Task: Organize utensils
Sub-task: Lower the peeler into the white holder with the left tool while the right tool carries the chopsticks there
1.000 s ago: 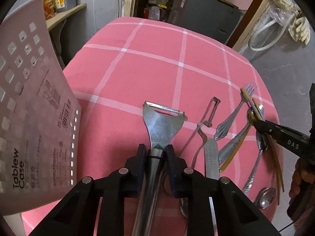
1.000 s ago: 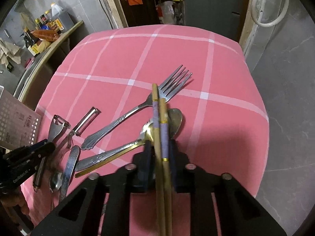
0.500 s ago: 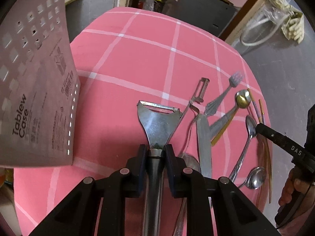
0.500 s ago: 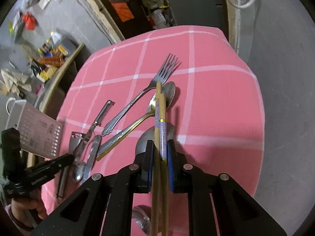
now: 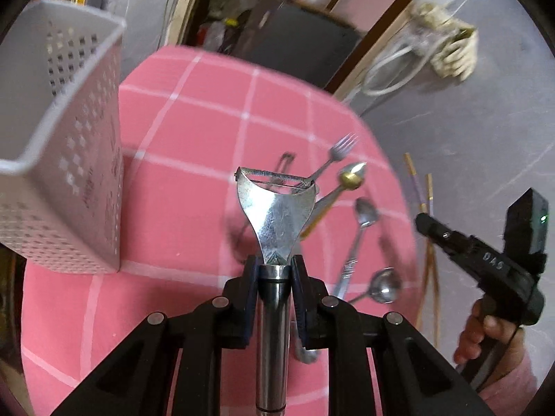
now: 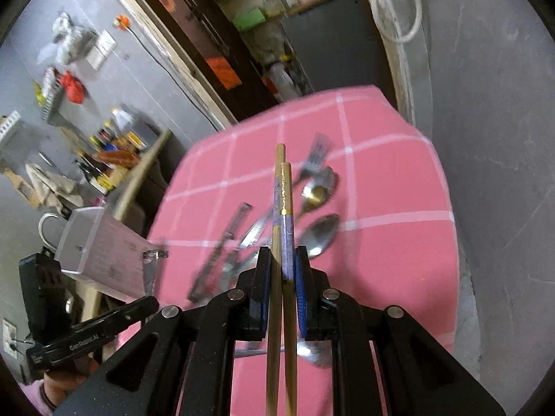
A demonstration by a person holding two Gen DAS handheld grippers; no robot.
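Note:
My left gripper [image 5: 274,263] is shut on the steel handle of a Y-shaped peeler [image 5: 277,208], held above the pink checked tablecloth [image 5: 194,145]. A white perforated utensil caddy [image 5: 66,159] stands just to its left. My right gripper [image 6: 282,263] is shut on a pair of wooden chopsticks [image 6: 283,194] with purple bands, lifted over the table. On the cloth lie a fork [image 5: 338,152], a gold-bowled spoon [image 5: 352,177], two steel spoons [image 5: 366,213] and a second peeler [image 6: 225,239]. The caddy [image 6: 100,253] shows at the left of the right wrist view.
The table's right edge [image 5: 402,187] drops to grey floor. A person's hand [image 5: 485,326] grips the other gripper's handle at the lower right. A cluttered shelf [image 6: 114,152] and a dark doorway [image 6: 312,45] lie beyond the table.
Both grippers rose and tilted up from the table. The peeler now hangs higher beside the caddy; the chopsticks left the cloth and swung out past the right edge.

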